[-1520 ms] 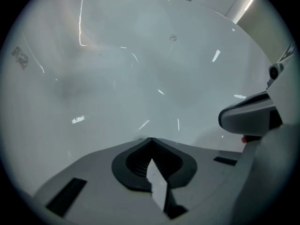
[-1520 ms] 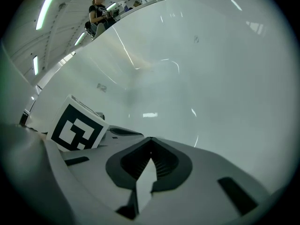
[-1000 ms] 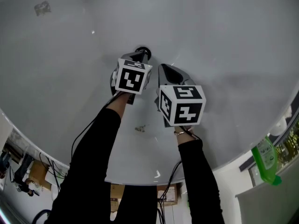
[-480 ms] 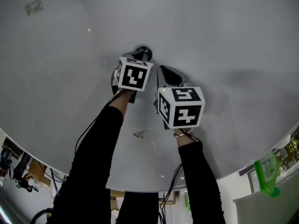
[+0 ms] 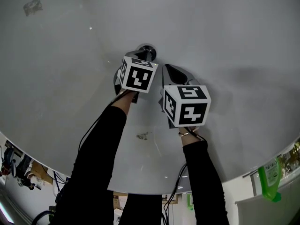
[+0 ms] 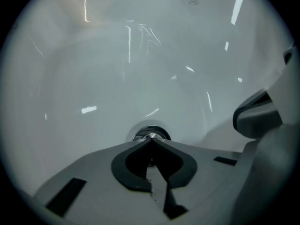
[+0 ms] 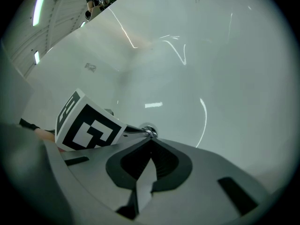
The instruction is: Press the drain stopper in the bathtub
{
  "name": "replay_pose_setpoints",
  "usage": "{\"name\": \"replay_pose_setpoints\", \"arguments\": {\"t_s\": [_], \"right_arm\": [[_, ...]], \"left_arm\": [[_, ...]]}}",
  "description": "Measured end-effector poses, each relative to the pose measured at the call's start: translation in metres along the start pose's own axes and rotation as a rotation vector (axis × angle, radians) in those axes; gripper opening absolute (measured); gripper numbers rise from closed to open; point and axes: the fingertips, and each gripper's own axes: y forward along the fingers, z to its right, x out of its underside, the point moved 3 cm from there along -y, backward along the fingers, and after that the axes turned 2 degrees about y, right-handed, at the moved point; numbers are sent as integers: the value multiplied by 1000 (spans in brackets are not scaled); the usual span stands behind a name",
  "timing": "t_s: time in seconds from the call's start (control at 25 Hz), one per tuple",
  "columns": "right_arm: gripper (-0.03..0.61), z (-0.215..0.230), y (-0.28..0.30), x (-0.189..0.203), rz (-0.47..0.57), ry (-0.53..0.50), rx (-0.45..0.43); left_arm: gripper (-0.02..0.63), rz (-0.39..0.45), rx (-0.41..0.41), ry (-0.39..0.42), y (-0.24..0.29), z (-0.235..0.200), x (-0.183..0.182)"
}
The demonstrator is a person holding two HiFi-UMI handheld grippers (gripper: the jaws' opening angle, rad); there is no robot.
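Observation:
The chrome drain stopper (image 5: 147, 49) sits in the floor of the white bathtub (image 5: 225, 41). My left gripper (image 5: 143, 56) is shut with nothing in it, its tips right at the stopper's near edge. In the left gripper view the stopper (image 6: 150, 134) shows just past the closed tips of the left gripper (image 6: 151, 139); whether they touch is unclear. My right gripper (image 5: 167, 70) hovers shut and empty just right of the left one. In the right gripper view, the right gripper (image 7: 151, 139) points toward the stopper (image 7: 149, 131).
A small bit of debris (image 5: 142, 136) lies on the tub floor between the arms, and a faint mark (image 5: 33, 6) at far left. The tub rim (image 5: 140, 189) curves along the bottom. A green bottle (image 5: 269, 180) stands outside at the lower right.
The head view has shifted slightly. Both grippers keep nearly the same place relative to the drain stopper, and both stay shut.

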Motion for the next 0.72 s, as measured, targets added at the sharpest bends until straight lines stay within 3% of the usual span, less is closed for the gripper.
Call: {"name": "replay_pose_setpoints", "arguments": {"t_s": [0.48, 0.72], "right_arm": [[2, 7, 5, 0, -16, 17, 18], [2, 8, -2, -3, -16, 12, 34]], "left_arm": [[5, -46, 39, 34, 3, -1, -4], [5, -13, 15, 82, -9, 4, -4]]}}
